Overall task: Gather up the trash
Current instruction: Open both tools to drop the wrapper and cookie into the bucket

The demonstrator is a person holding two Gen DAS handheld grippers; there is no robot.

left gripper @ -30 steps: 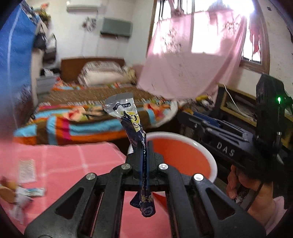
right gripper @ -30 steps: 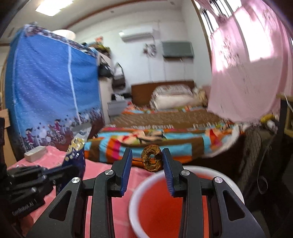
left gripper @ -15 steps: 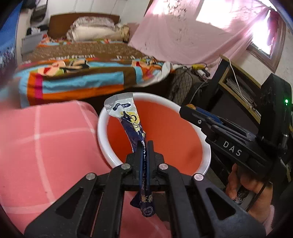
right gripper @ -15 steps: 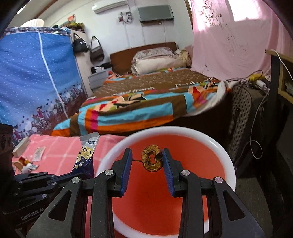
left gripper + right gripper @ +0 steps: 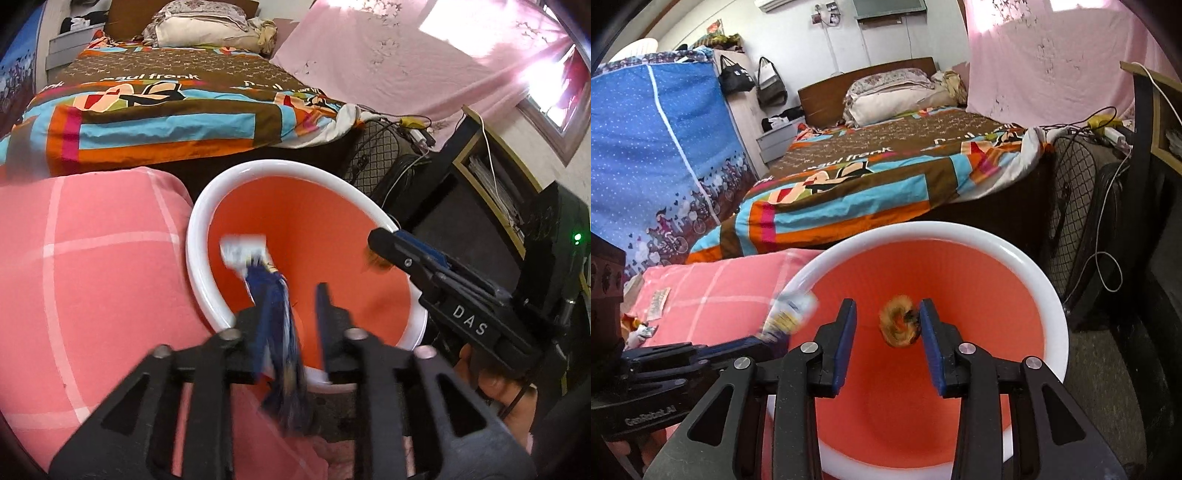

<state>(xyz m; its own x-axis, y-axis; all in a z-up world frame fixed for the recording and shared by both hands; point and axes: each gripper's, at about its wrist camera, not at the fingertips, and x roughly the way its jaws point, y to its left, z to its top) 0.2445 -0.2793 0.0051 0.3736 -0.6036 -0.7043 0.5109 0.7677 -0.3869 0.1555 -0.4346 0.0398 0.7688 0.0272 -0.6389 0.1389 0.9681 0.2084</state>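
Bedroom scene: pink checked cloth (image 5: 92, 266) covers the work surface, bed with a colourful patchwork blanket (image 5: 871, 184) behind, blue fabric wardrobe (image 5: 661, 147) on the left of the right wrist view. Orange bin (image 5: 923, 387) with a white rim sits just beside the cloth edge, both grippers over its mouth. Nothing visibly lying on the part of the bin's inside that shows; floor of bin is hidden behind the fingers.

Left gripper (image 5: 291, 306): jaws spread apart, gap clear between them. Blue snack wrapper (image 5: 273, 314) is motion-blurred, lying against the left finger, silver-white top end poking over the bin interior, lower end hanging below the jaws. Cannot tell if it is touching only or loose.

Right gripper (image 5: 886, 325): jaws wide. Brown ring-shaped snack piece (image 5: 899, 325) sits between the pads, close against the right pad, clear of the left one, blurred, above the orange interior.

More litter on the cloth at far left: a flat sachet (image 5: 657, 302) and small scraps (image 5: 641, 330) near the cloth's edge, well apart from the bin.
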